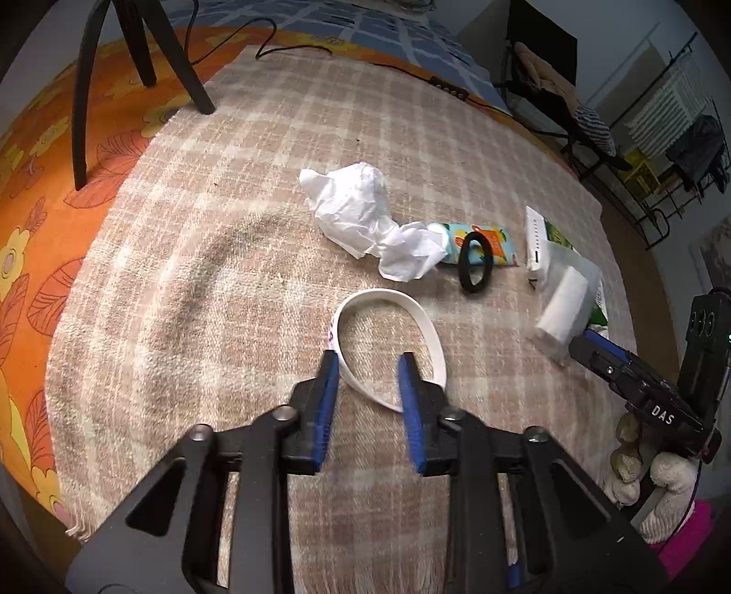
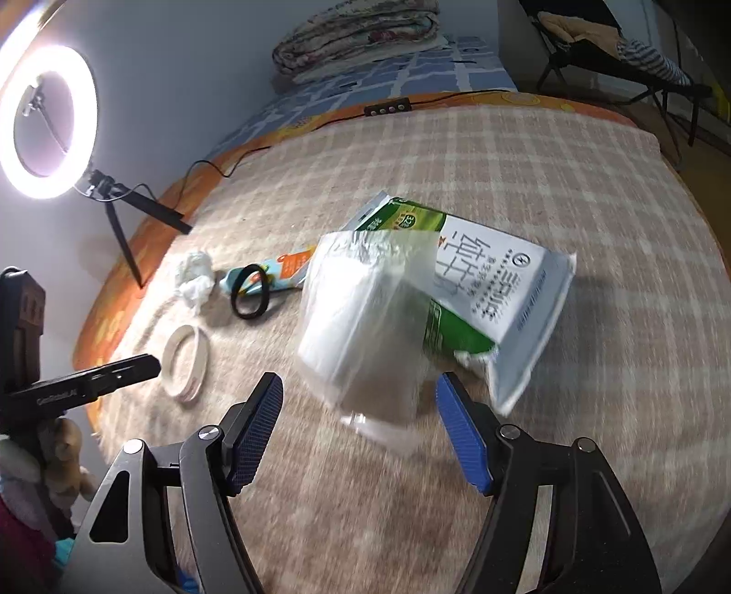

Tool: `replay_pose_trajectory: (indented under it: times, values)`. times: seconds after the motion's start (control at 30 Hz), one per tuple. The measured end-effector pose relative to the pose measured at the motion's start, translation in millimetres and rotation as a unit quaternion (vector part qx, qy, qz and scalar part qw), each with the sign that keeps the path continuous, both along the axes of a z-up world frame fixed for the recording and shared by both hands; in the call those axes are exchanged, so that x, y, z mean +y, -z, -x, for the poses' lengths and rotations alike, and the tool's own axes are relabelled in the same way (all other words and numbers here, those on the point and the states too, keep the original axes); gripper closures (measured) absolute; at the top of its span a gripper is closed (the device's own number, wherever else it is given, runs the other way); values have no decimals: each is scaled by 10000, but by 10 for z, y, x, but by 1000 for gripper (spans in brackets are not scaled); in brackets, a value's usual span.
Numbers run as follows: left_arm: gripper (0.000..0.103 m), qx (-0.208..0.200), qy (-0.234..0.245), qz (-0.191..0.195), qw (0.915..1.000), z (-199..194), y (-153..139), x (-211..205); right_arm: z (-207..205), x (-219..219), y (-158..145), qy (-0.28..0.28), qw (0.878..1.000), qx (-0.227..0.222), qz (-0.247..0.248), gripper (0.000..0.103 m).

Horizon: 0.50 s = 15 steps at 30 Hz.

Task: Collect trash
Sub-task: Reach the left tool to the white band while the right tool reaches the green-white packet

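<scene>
left claw (image 1: 369,358): narrowly parted | right claw (image 2: 361,388): spread wide

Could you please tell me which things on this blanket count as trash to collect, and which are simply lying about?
Trash to collect:
crumpled tissue
white band
black ring
printed tube
clear bag of tissues
green and white pouch

Just lying about:
ring light
tripod
cable
folded quilt
</scene>
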<state>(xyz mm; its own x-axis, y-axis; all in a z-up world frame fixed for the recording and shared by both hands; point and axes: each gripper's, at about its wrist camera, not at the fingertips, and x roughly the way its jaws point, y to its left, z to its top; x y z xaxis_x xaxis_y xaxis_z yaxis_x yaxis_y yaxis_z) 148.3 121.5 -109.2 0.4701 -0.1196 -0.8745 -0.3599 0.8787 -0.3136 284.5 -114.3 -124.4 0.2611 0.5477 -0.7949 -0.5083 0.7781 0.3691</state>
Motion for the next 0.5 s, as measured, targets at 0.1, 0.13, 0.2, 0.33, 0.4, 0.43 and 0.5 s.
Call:
replay_pose_trajectory:
  times: [0.1, 0.13, 0.2, 0.33, 0.4, 0.43, 0.5]
  values:
    - [85, 52, 20, -81, 10000, -47, 42, 4, -79, 37, 48, 88, 9999, 69, -52, 34]
    - [87, 68, 30, -112, 9999, -58, 57, 1, -103, 43, 60, 113, 9999, 86, -70, 34]
    - [94, 108, 44, -201, 9997, -81, 85, -1, -135, 54, 71, 149, 9998, 87, -107, 36]
    - [96, 131, 61, -288, 9995, -115, 132, 5, -167, 86, 83, 141, 9996, 113, -196, 42]
    - [98, 131, 69, -352, 9993, -138, 139, 14, -165, 111, 87, 98, 9997, 108, -204, 47]
    - [99, 127, 68, -379, 9992, -143, 137, 7, -164, 127, 91, 55, 9997, 111, -217, 53]
    - [100, 114, 59, -435, 9990, -152, 134, -9, -157, 160, 88, -11, 9997, 101, -243, 58]
